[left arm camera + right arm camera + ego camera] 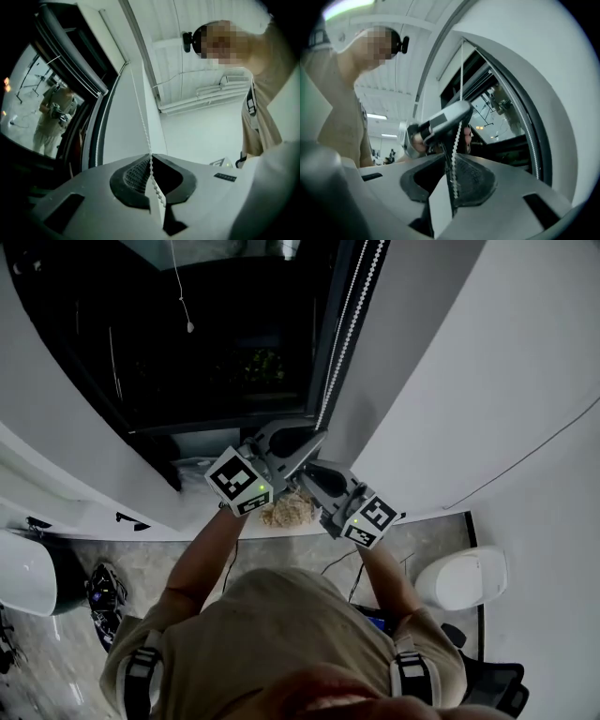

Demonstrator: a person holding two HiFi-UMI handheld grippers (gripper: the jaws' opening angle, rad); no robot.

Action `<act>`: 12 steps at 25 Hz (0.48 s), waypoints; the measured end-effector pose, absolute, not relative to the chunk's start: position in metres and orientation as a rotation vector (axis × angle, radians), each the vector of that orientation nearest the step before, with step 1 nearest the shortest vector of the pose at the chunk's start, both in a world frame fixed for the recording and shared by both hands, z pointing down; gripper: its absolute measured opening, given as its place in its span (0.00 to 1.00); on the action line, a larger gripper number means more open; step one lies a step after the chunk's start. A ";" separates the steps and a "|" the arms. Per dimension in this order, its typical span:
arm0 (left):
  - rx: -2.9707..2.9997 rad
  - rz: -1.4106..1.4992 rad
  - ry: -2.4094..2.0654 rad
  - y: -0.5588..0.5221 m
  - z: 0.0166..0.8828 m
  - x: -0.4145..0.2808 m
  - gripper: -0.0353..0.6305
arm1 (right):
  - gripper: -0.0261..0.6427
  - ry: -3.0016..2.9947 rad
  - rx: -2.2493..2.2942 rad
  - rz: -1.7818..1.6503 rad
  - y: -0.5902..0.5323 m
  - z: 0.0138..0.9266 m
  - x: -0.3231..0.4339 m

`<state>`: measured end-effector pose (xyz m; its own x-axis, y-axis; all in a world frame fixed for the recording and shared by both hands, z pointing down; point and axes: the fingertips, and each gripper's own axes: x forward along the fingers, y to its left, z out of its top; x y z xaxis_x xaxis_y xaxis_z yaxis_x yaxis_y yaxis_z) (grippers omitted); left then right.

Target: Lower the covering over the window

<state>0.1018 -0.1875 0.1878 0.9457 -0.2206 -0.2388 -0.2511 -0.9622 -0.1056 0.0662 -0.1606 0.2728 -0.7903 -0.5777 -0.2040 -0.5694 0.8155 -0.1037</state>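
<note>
Left gripper (151, 158) and right gripper (452, 159) jaws tight on the bead chain (145, 127), pinches plain only in gripper views

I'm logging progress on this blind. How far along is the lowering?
Done: the grip is set. The left gripper and, lower on the chain, the right gripper are both shut on the bead chain. In hand: pulling that chain hand over hand, it seems. Left: most of it; the window glass in the head view shows dark and uncovered.
</note>
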 end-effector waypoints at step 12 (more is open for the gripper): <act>-3.051 0.289 0.500 -0.188 0.256 0.082 0.09 | 0.26 2.666 -0.889 0.028 -0.170 0.215 0.096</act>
